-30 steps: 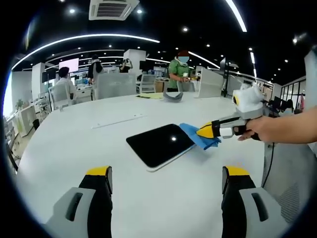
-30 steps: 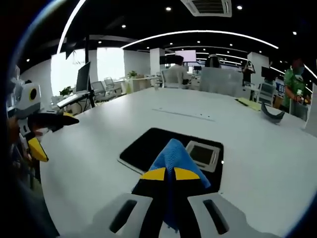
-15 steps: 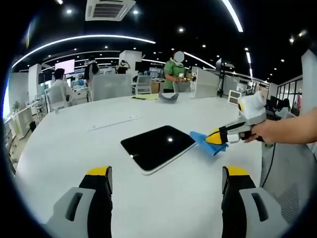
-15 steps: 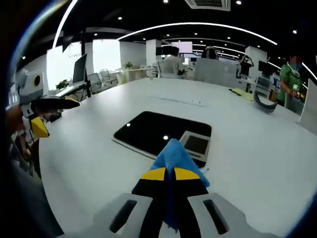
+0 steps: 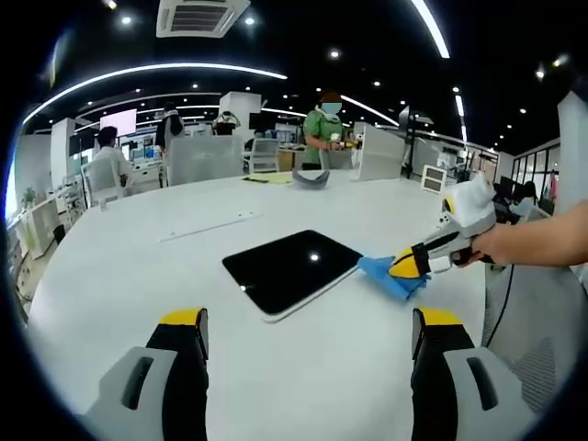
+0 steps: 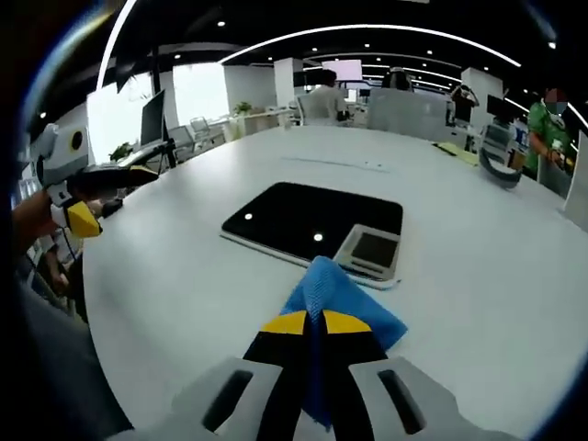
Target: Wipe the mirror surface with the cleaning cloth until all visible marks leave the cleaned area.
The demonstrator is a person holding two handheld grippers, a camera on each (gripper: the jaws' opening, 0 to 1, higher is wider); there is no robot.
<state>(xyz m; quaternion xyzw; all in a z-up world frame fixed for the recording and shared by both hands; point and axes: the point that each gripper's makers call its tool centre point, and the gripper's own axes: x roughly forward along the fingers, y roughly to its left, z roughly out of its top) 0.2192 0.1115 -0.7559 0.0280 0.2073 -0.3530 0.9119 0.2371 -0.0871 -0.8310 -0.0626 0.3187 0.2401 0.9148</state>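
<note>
- I am looking along my left gripper (image 5: 308,333) in the left gripper view: its two yellow-tipped jaws are standing wide apart at the bottom, with bare white table (image 5: 119,266) between them and nothing held.
- The mirror (image 5: 292,268) is lying flat on the table ahead of those jaws, a dark rectangular slab with a pale edge, reflecting a couple of ceiling light spots.
- My right gripper (image 5: 411,265) is reaching in from the right side of that view, held in a hand (image 5: 514,246), and it is pinching the blue cleaning cloth (image 5: 386,275).
- There, the cloth is resting on the table just beside the mirror's near right corner; I cannot tell whether it is touching the mirror's edge.
- In the right gripper view, the right gripper (image 6: 319,323) is showing its jaws pressed together on the cleaning cloth (image 6: 338,296), which is fanning out forward past the yellow tips.
- The mirror (image 6: 308,219) is lying just beyond the cloth in this view, and its dark surface is reflecting a ceiling unit as a pale square near the closest corner.
- The left gripper (image 6: 81,197) is coming in at the left edge of the right gripper view, over the table's rim (image 6: 138,303) and well apart from the mirror.
- People are standing and sitting at desks in the office behind the table (image 5: 326,129).
</note>
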